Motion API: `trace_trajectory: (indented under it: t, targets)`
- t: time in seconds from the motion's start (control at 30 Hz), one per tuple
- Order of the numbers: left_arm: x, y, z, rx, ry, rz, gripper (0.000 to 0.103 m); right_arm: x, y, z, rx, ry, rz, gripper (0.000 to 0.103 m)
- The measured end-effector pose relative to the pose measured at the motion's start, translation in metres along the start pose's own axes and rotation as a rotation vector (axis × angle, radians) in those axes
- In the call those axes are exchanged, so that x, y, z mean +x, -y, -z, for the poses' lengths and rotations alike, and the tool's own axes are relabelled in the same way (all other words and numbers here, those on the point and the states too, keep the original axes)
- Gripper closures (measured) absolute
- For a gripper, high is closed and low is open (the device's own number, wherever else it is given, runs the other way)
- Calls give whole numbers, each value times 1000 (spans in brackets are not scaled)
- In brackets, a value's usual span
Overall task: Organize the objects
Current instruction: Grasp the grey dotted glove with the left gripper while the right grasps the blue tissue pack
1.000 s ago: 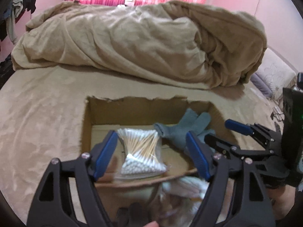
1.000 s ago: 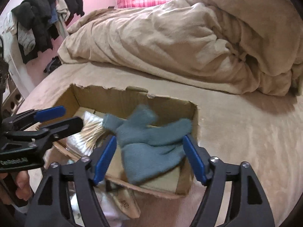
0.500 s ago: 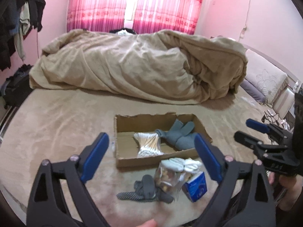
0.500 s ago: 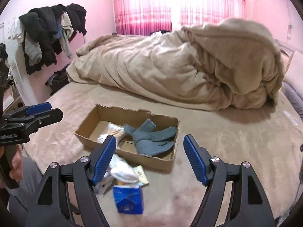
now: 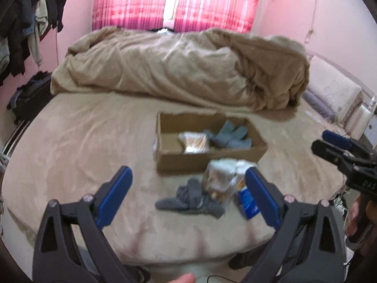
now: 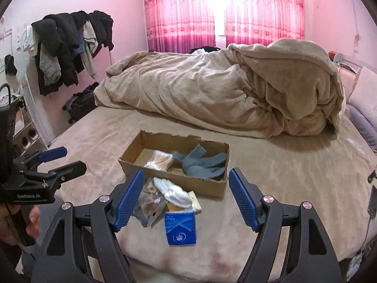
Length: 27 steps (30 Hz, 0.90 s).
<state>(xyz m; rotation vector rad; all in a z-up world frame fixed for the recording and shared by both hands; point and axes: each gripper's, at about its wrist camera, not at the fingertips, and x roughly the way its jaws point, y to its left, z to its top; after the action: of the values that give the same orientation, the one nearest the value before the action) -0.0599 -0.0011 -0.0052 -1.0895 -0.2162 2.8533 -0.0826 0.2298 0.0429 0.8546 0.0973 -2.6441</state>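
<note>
An open cardboard box (image 5: 207, 159) (image 6: 207, 186) sits on the bed. In it lie a bag of cotton swabs (image 5: 194, 141) (image 6: 157, 161) and grey-blue gloves (image 5: 229, 135) (image 6: 200, 162). In front of the box lie a dark grey sock (image 5: 188, 198), a clear plastic bag (image 5: 218, 186) (image 6: 150, 205), a white cloth (image 6: 175, 192) and a blue tissue pack (image 5: 248, 204) (image 6: 180, 227). My left gripper (image 5: 187, 195) (image 6: 62, 160) is open and empty, held back from the pile. My right gripper (image 6: 186, 195) (image 5: 329, 143) is open and empty above the pile.
A rumpled tan duvet (image 6: 223, 89) lies across the far half of the bed. Clothes hang on a rack (image 6: 68, 44) at the left wall. A dark suitcase (image 6: 81, 105) stands on the floor. Pillows (image 5: 334, 94) lie at the right. The bed's near edge (image 6: 188, 266) is just below the grippers.
Both grippers have pulled back and up from the box, open and empty. The box, once close and filling the views, now lies farther away with the loose pile visible before it.
</note>
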Motion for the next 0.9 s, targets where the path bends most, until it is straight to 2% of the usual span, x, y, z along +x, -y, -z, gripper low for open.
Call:
trace_trajectory:
  t: [0.2, 0.43, 0.63, 0.9]
  targets:
    - [26, -7, 33, -23, -67, 0, 5, 27, 8, 35, 23, -85, 10, 26]
    - [59, -5, 55, 5, -126, 0, 5, 54, 8, 64, 9, -149, 18, 26]
    - [96, -8, 61, 39, -178, -1, 5, 80, 5, 82, -3, -200, 1, 26]
    - [133, -17, 62, -11, -215, 11, 5, 110, 2, 101, -21, -251, -7, 26]
